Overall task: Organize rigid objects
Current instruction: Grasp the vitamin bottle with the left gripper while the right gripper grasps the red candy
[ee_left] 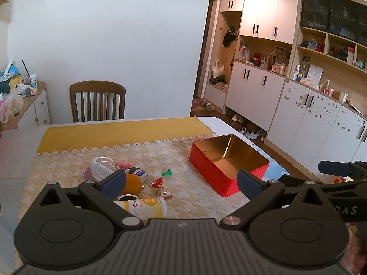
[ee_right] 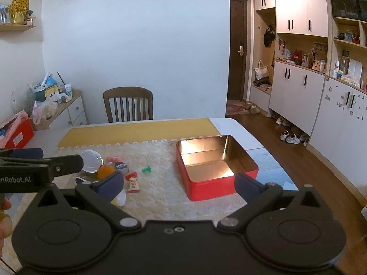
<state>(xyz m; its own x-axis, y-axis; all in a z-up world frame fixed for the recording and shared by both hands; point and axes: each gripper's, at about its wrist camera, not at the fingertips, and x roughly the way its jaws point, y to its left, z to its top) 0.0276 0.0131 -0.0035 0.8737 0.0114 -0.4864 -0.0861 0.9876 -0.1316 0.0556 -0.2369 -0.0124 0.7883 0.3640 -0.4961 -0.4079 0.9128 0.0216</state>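
Showing both tools held above the near edge of the quilted yellow-and-cream table cover [ee_right: 160,190], neither one touching anything. The left gripper [ee_left: 181,181] has its jaws spread wide and empty; the right gripper [ee_right: 179,182] likewise stands apart and empty. The open red rectangular tin with a gold interior [ee_right: 213,167] sits alone on the right side of the cover, mouth up, apparently placed as the receptacle. The loose items lie clustered to its left, well apart from it: a clear round lid [ee_left: 103,166], an orange ball [ee_left: 133,183], a small green plastic peg [ee_left: 167,173], red-and-white sweet wrappers [ee_left: 160,186], and a yellow-labelled white cylindrical bottle lying on its side [ee_left: 146,208], nearest the left gripper. Judged from this layout, sorting has not yet begun; the tin is empty.
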